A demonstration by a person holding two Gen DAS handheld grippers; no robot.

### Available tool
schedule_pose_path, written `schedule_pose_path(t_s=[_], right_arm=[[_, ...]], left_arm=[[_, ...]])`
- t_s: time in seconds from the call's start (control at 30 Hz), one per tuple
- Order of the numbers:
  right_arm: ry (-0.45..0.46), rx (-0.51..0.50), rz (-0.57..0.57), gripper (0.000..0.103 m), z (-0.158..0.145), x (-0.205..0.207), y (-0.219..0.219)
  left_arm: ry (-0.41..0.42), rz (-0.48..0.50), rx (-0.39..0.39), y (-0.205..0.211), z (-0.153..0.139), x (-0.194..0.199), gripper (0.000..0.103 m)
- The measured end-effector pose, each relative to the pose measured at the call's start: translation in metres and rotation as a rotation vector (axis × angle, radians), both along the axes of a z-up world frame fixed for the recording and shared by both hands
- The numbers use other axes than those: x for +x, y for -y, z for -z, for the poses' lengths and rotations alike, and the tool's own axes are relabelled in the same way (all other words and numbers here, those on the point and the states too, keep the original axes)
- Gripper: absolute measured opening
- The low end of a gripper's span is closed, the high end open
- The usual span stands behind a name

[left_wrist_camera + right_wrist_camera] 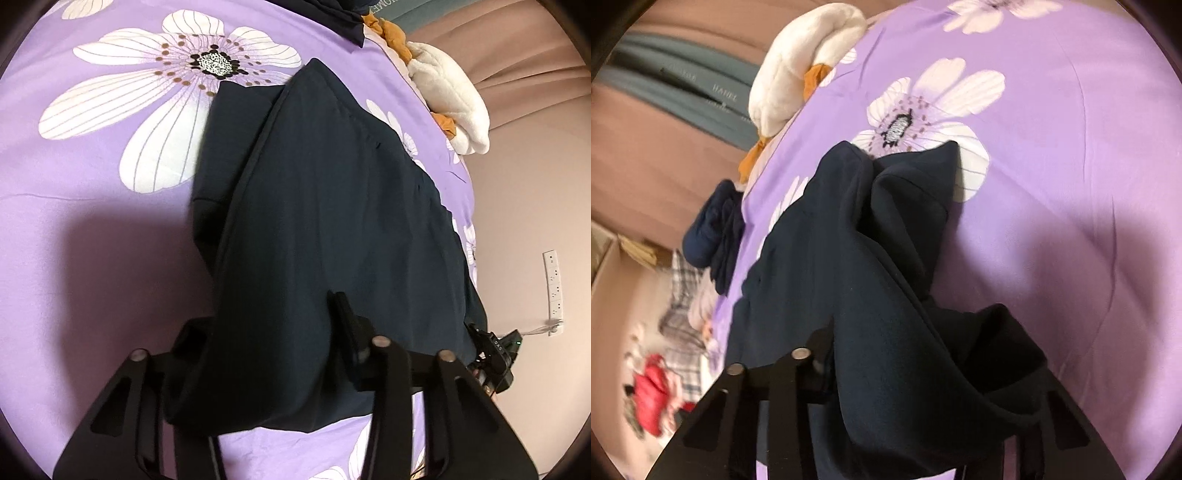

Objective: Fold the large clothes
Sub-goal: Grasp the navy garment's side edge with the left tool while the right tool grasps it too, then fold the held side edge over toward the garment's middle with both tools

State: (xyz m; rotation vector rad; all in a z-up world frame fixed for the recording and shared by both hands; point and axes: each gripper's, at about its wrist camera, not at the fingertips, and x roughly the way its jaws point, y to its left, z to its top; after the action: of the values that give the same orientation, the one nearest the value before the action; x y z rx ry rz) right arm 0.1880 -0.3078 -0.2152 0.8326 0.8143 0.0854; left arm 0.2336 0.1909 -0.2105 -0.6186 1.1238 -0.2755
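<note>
Where doubled lengthwise, perhaps: dark navy garment (332, 229), bunched.

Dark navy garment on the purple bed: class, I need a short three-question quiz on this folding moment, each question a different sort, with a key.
1. True or false: the dark navy garment lies on a purple floral bedsheet.
2. Which gripper has fabric between its fingers? A) only the left gripper B) only the right gripper C) both
3. Fill in: the white plush toy sits at the bed's ____.

Key: 1 true; 2 C; 3 edge.
</note>
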Motion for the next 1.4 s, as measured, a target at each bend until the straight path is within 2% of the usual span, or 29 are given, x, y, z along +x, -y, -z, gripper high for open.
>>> schedule_pose_path(t_s=[0.03, 0.1, 0.17, 0.27, 0.77, 0.97, 1.4], right_arm=[[0.002, -0.04, -0.009, 0.033, -0.005, -0.001, -0.003], [0.002, -0.122, -0.027, 0.029, -0.015, 0.0, -0.01], [0.0, -0.213, -0.047, 0.026, -0.025, 0.001, -0.018], [0.001, -0.27, -0.06, 0.023, -0.034, 0.0, -0.023], [0.092, -0.249, -0.079, 0.018, -0.061, -0.02, -0.029], [0.104, -0.261, -0.094, 0.018, -0.066, -0.031, -0.031], [0.078, -0.24, -0.103, 0.018, -0.053, -0.057, -0.028]], left_arm=[[0.004, -0.003, 0.01, 0.001, -0.001, 0.0, 0.031], [0.024, 0.0, 0.037, 0.004, -0.006, -0.001, 0.025], [0.043, -0.003, 0.074, 0.009, -0.012, -0.002, 0.022], [0.064, -0.016, 0.086, 0.014, -0.017, -0.002, 0.017], [0.162, -0.01, -0.007, 0.021, -0.046, -0.013, 0.014], [0.168, 0.012, 0.019, 0.026, -0.051, -0.023, 0.014], [0.16, 0.015, 0.074, 0.025, -0.043, -0.048, 0.014]])
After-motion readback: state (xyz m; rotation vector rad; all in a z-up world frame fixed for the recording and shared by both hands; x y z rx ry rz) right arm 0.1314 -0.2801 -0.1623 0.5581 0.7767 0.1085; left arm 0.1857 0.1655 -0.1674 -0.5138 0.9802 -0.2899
